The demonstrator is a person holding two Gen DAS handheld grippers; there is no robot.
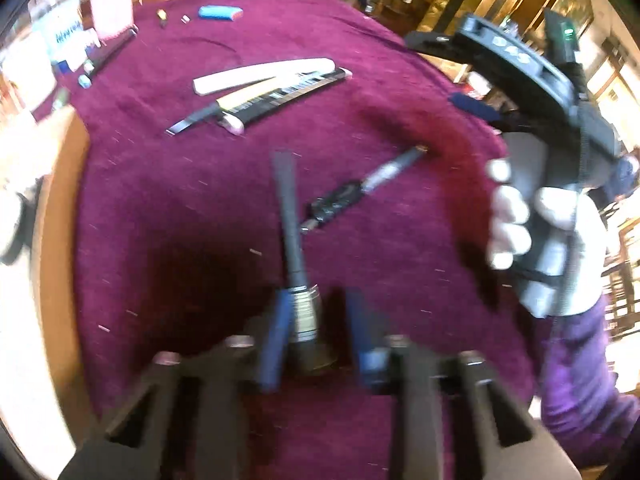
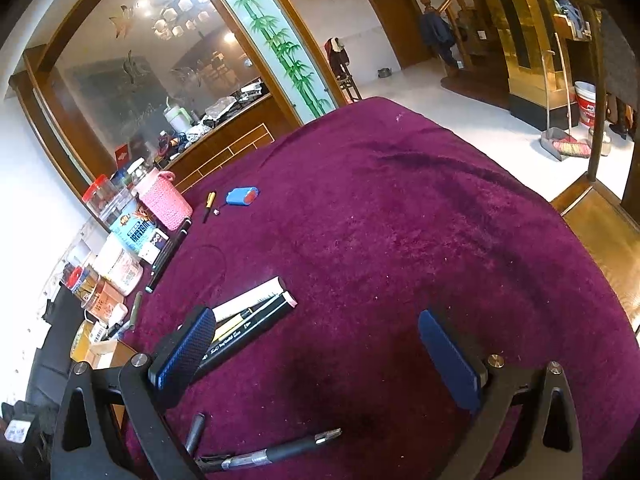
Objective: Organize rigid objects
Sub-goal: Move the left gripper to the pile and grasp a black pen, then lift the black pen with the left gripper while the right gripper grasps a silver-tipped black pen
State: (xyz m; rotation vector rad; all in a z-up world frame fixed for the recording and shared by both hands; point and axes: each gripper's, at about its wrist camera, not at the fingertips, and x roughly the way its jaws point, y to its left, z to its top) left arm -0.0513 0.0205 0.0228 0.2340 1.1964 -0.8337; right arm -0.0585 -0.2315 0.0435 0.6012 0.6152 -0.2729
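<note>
The long black stick with a shiny metal band [image 1: 291,240] sits between the blue pads of the left hand-held gripper [image 1: 316,344]. The pads look close around its thick end, but the picture is blurry there, so I cannot tell if they pinch it or just sit beside it. Its thin end points out over the dark red fuzzy surface [image 1: 160,200].

Just beside the stick lies a black pen with a grey taped middle [image 1: 360,190]. It lies alone and seems still to be sorted.

Farther off, a long white flat case [image 1: 262,76], a yellow and black pen [image 1: 212,110] and a long black box with white writing [image 1: 288,94] lie side by side in a neat group. That part looks done.

The right hand-held gripper [image 2: 320,360] is spread wide and holds nothing.

A small blue case [image 2: 241,196] rests well apart, near the far edge.
</note>
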